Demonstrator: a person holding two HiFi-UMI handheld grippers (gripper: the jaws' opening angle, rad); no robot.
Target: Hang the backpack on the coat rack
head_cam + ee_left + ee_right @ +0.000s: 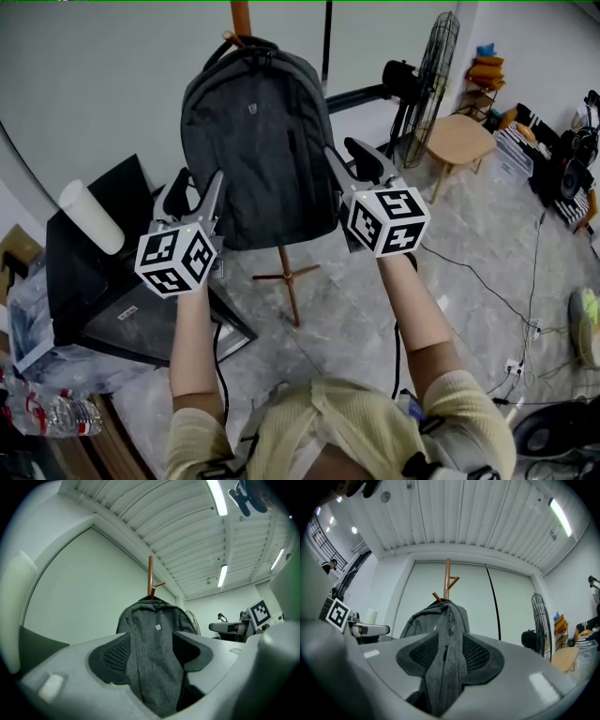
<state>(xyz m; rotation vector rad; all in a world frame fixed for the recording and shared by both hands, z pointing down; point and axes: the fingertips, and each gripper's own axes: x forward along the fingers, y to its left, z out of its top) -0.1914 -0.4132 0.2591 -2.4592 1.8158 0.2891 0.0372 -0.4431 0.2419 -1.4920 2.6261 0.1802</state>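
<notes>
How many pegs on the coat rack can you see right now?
2. The upper peg branches off right of the pole in the right gripper view, bare. The lower peg pokes out left at the top of the backpack. More may be hidden behind it.

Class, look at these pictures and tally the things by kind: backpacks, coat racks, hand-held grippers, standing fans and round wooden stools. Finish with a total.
Backpack: 1
Coat rack: 1
Grippers: 2, the left gripper and the right gripper
Standing fan: 1
Round wooden stool: 1
Total: 6
</notes>
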